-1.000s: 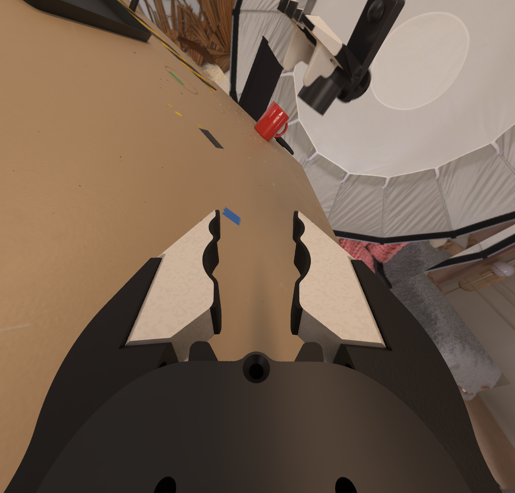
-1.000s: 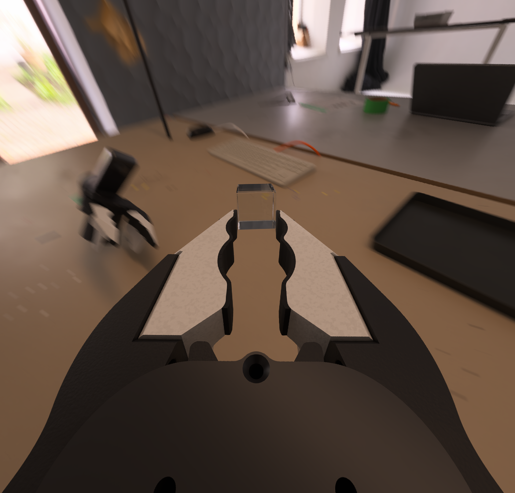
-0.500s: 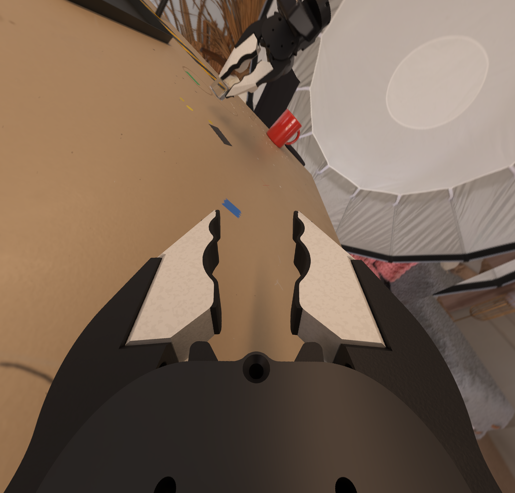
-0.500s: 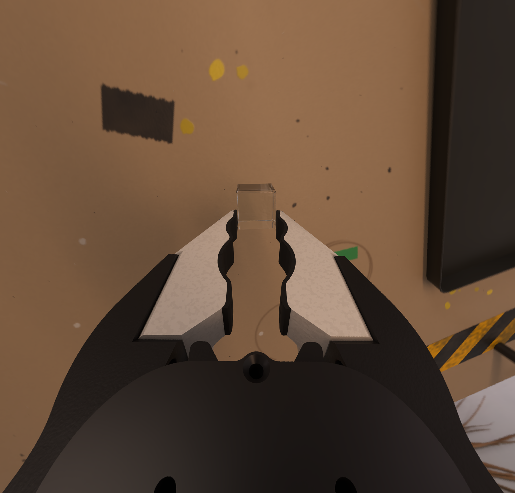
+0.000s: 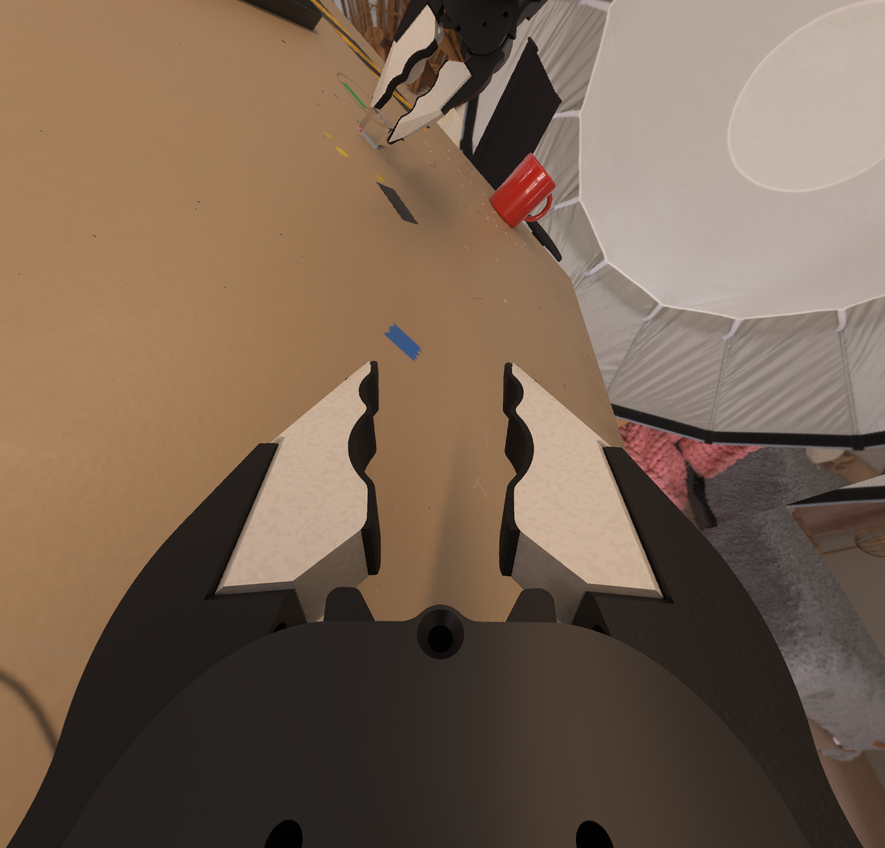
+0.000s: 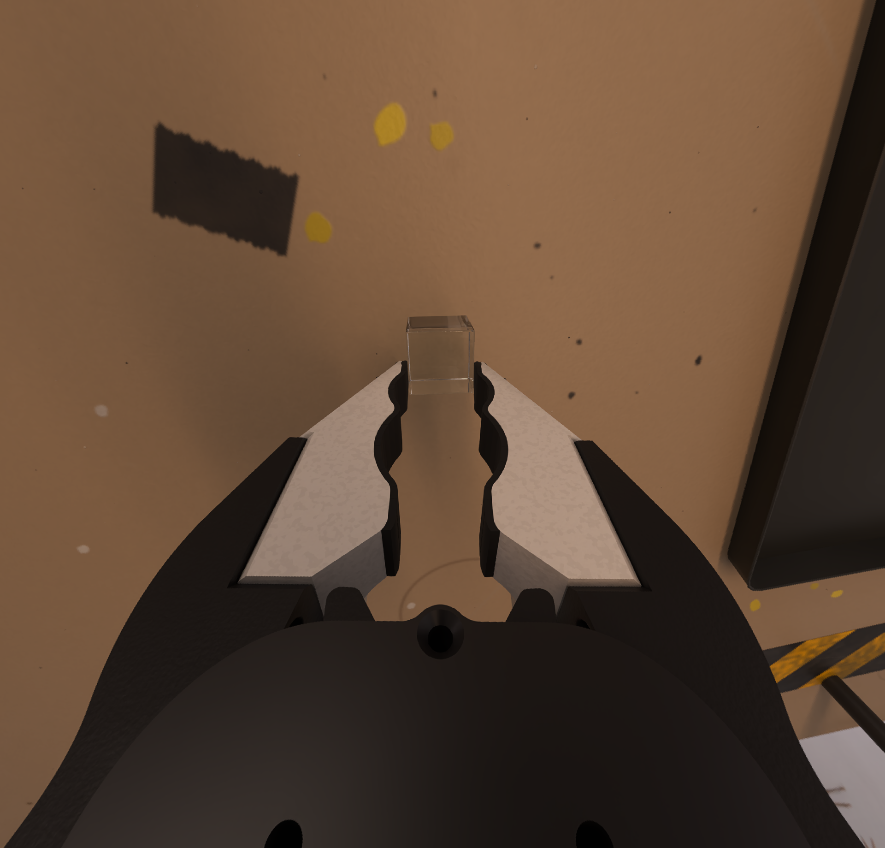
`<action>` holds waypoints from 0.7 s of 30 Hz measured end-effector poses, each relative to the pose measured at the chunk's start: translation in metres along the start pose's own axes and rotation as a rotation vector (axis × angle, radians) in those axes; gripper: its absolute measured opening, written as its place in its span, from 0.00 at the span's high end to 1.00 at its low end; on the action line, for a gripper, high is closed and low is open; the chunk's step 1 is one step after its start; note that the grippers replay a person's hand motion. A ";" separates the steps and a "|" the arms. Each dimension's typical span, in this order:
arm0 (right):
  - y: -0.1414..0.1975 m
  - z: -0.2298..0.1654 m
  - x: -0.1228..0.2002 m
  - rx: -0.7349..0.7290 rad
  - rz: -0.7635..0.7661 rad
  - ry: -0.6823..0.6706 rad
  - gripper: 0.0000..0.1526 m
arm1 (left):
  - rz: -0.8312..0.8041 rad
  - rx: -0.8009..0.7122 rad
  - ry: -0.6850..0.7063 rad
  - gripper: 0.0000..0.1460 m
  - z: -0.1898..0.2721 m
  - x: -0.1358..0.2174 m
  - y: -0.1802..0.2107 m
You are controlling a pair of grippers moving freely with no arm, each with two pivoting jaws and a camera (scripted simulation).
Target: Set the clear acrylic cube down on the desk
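Lowered since the earlier frame, right tool [image 6: 439, 370] grips the cube [image 6: 439, 353] at the bench [image 6: 598, 202]; release remains. Left tool [image 5: 439, 370] idles open.

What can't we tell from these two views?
- Whether the cube touches the desk: right wrist view looks straight down; in the left wrist view it is too small.
- Black tray: cut off by the right edge, right wrist view.
- Red mug: its inside faces away, left wrist view.

Open left hand-held gripper [image 5: 439, 370] over desk [image 5: 167, 274], blue tape [image 5: 403, 342], red mug [image 5: 523, 190]
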State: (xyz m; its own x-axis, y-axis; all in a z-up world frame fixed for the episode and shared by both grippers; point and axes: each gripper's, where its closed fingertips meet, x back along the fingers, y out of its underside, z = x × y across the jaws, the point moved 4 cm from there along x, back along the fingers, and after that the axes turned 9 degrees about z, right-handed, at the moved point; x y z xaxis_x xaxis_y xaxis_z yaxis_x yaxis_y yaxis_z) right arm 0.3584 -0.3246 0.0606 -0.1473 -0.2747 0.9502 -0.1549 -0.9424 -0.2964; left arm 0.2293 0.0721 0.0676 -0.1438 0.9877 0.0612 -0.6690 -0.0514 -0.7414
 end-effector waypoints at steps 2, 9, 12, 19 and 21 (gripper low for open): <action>0.000 0.000 -0.001 0.003 -0.003 0.008 0.82 | 0.000 0.007 0.007 0.64 0.000 -0.002 -0.001; 0.001 -0.001 0.000 0.016 -0.040 0.052 0.81 | 0.028 0.073 0.034 0.64 -0.003 0.000 -0.002; -0.001 -0.002 0.004 0.011 -0.042 0.056 0.75 | 0.038 0.071 0.035 0.64 -0.002 0.003 -0.002; -0.031 -0.008 0.046 -0.051 0.161 0.147 0.73 | 0.066 0.053 0.037 0.65 -0.001 0.013 -0.005; -0.055 -0.016 0.072 -0.084 0.338 0.208 0.72 | 0.080 0.046 0.033 0.65 -0.002 0.016 -0.006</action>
State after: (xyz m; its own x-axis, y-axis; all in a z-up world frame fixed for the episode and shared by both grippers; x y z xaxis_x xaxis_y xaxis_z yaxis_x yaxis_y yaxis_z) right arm 0.3411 -0.2892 0.1439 -0.3965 -0.5143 0.7605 -0.1419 -0.7841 -0.6042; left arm 0.2327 0.0885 0.0721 -0.1742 0.9845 -0.0195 -0.6892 -0.1361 -0.7117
